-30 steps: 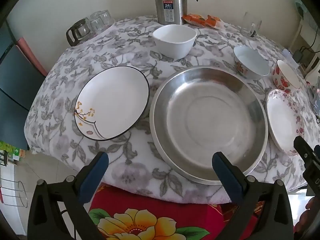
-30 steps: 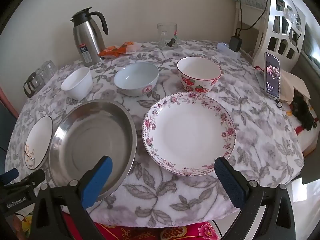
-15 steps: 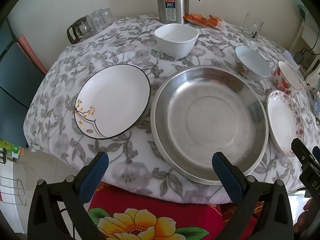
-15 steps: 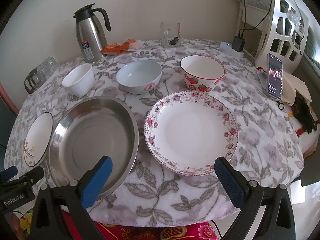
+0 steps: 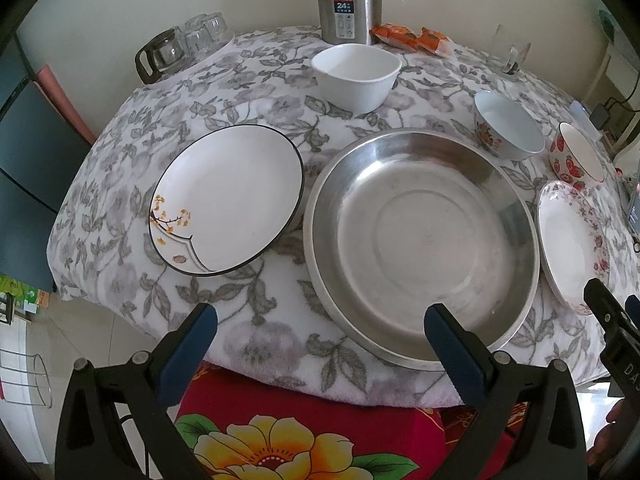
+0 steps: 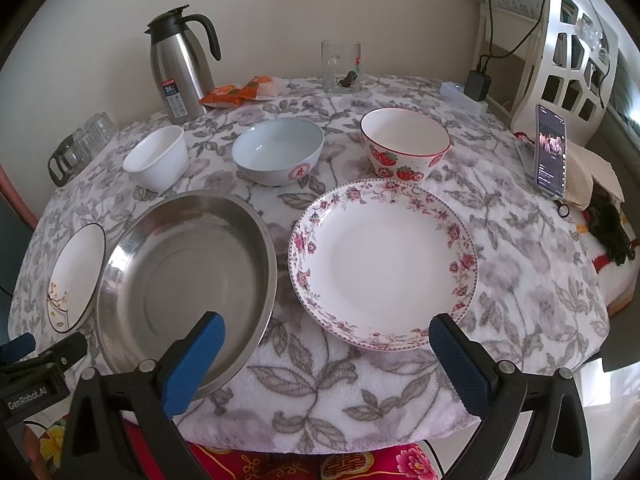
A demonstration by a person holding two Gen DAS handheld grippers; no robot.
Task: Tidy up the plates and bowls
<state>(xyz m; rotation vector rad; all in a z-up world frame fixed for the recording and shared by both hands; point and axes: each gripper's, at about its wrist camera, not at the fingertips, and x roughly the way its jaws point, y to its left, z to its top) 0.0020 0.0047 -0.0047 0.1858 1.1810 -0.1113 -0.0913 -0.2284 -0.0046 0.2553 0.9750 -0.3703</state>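
**Entry: table setting, nothing yet gathered.**

- Left gripper (image 5: 320, 334): held wide open above the near table edge, nothing between the jaws. It is aimed at the gap between the black-rimmed plate (image 5: 228, 200) and the steel basin (image 5: 420, 248).
- Right gripper (image 6: 326, 338): also spread fully and empty, hovering before the near rim of the floral plate (image 6: 384, 262).
- Plates: three flat pieces are laid in a row along the near side. The black-rimmed plate is at the left, the steel basin in the middle, the floral plate at the right. The first two rims appear to touch or nearly so; the floral plate lies just beside the basin.
- Bowls: three are set behind the plates, well apart from one another. These are the white bowl (image 5: 356, 74), the pale blue bowl (image 6: 278, 150) and the strawberry bowl (image 6: 404, 144).
- Bystanders, not to be disturbed: thermos (image 6: 180, 72), glass mug (image 6: 340, 66), snack packets (image 6: 240, 90), phone (image 6: 550, 152).

**Handling note (judged).** The step in hand is taken to be the approach to a first plate; no stacking is done. The following points are advised:

- A plate is best taken at its near rim, with one jaw slid under the lip and one over it.
- The soft, fleecy tablecloth (image 6: 360, 400) may be pressed down slightly to admit the lower jaw.
- The grip should be closed firmly before lifting, as glazed ceramic is likely to slip and tilt.
- The plate should be lifted clear of the basin's raised edge before it is carried sideways.
- Bowls are probably better nested afterwards, the smaller into the larger.
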